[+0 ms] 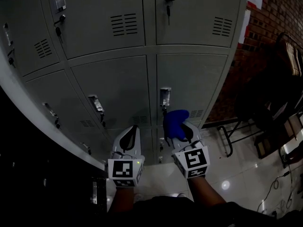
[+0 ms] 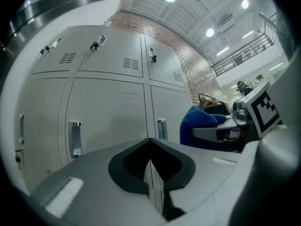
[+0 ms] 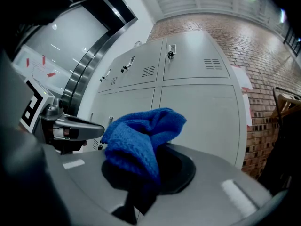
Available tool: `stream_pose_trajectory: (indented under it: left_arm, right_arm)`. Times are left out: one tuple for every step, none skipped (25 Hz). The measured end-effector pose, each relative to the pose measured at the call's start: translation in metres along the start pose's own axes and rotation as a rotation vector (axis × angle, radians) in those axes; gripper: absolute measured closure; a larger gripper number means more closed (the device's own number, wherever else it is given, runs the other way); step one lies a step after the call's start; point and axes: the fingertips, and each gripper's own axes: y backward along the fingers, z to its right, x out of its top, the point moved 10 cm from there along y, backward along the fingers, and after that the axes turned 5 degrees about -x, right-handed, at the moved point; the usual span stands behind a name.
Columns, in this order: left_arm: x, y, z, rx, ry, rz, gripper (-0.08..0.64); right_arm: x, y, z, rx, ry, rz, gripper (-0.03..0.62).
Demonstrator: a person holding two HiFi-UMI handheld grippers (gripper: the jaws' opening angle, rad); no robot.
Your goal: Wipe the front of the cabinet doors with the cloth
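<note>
A blue knitted cloth [image 1: 175, 123] [image 3: 141, 135] is bunched between the jaws of my right gripper [image 1: 182, 130] [image 3: 146, 171], which is shut on it. The cloth sits a short way in front of the grey cabinet doors [image 1: 189, 77] [image 3: 197, 112], near a latch handle [image 1: 164, 97]; I cannot tell whether it touches the door. My left gripper [image 1: 133, 128] [image 2: 149, 147] is beside it to the left, jaws shut with nothing between them, pointing at the neighbouring door [image 1: 116, 86] [image 2: 108, 112]. The left gripper view also catches the cloth [image 2: 200, 124] at its right.
The lockers form a grid of vented doors with handles [image 1: 96, 103] and a hanging key [image 1: 168, 4]. A brick wall [image 1: 279, 8] stands to the right, with a dark metal frame [image 1: 234, 134] and furniture on the glossy floor. Cables [image 1: 272, 188] lie at bottom right.
</note>
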Motion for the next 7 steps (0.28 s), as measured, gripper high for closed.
stream_pose_trajectory:
  left_arm:
    - [-0.0004, -0.0002, 0.0002, -0.002, -0.001, -0.001, 0.548]
    - [-0.0013, -0.0003, 0.0009, -0.004, -0.001, -0.003, 0.548]
    - [-0.0026, -0.0003, 0.002, -0.005, 0.0, -0.004, 0.548]
    - [-0.004, 0.0001, 0.0031, -0.004, 0.003, -0.005, 0.548]
    - [-0.0051, 0.0008, 0.0038, -0.003, 0.006, -0.006, 0.548]
    - [-0.0059, 0.0018, 0.0042, -0.002, 0.01, -0.008, 0.548]
    - [-0.0066, 0.0029, 0.0044, 0.0, 0.014, -0.011, 0.548]
  right_arm:
    - [-0.0001, 0.0, -0.0004, -0.001, 0.0, -0.001, 0.534]
    - [-0.0004, 0.0002, -0.0004, -0.003, 0.001, -0.003, 0.534]
    - [-0.0006, 0.0008, -0.0002, -0.006, 0.005, -0.007, 0.534]
    - [-0.0006, 0.0014, -0.0002, -0.008, 0.009, -0.01, 0.534]
    - [-0.0006, 0.0019, -0.0007, -0.009, 0.013, -0.012, 0.534]
    - [-0.0006, 0.0023, -0.0017, -0.009, 0.016, -0.013, 0.532]
    - [-0.0006, 0.0027, -0.0029, -0.008, 0.018, -0.014, 0.534]
